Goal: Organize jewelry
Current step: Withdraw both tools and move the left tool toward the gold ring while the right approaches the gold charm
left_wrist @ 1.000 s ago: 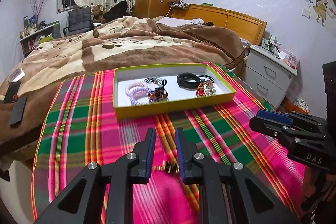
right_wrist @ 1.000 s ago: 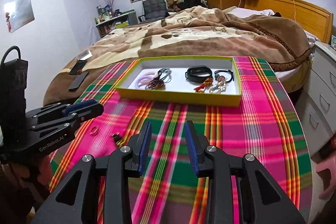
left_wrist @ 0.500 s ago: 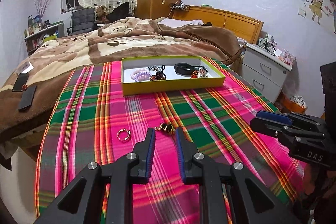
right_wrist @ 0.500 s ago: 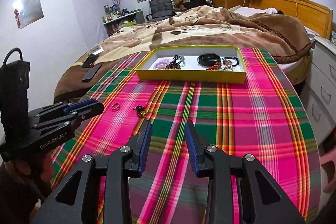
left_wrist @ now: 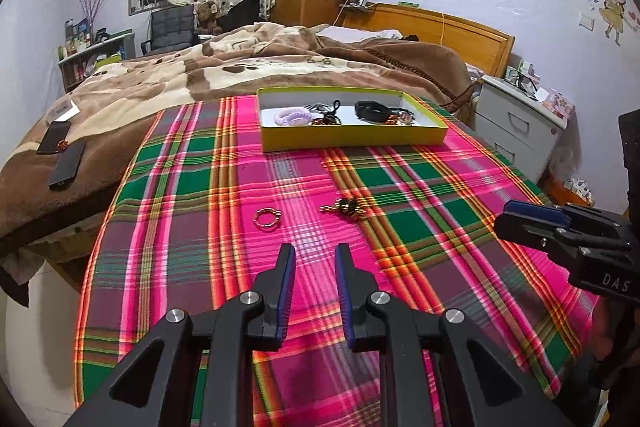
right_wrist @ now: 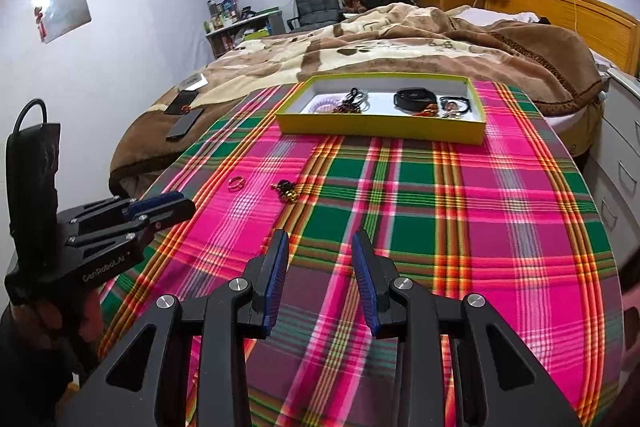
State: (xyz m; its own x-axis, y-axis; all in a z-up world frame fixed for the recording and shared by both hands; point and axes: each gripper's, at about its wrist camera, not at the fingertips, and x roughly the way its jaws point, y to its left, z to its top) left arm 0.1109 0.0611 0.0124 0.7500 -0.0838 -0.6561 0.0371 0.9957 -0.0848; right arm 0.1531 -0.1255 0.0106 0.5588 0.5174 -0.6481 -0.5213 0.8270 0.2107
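1. Pulled back from the yellow shallow cardboard tray [left_wrist: 352, 139], both grippers; now well ahead of the left gripper [left_wrist: 314, 255], tray far smaller in view than a second ago.
2. Newly uncovered ahead of the left gripper: small gold ring [left_wrist: 268, 217] and dark gold-beaded trinket [left_wrist: 348, 207], lying apart on the pink-and-green plaid cloth [left_wrist: 420, 227].
3. Left jaws just widened slightly, parted, nothing between.
4. Right gripper [right_wrist: 320, 241] parted wider, likewise holding nothing.
5. Bare cloth all round both grippers; cloth edge dropping away left of the left gripper.
6. Inside the tray: lilac coil hair tie [left_wrist: 292, 115], black band [left_wrist: 372, 110], tangled beaded pieces.
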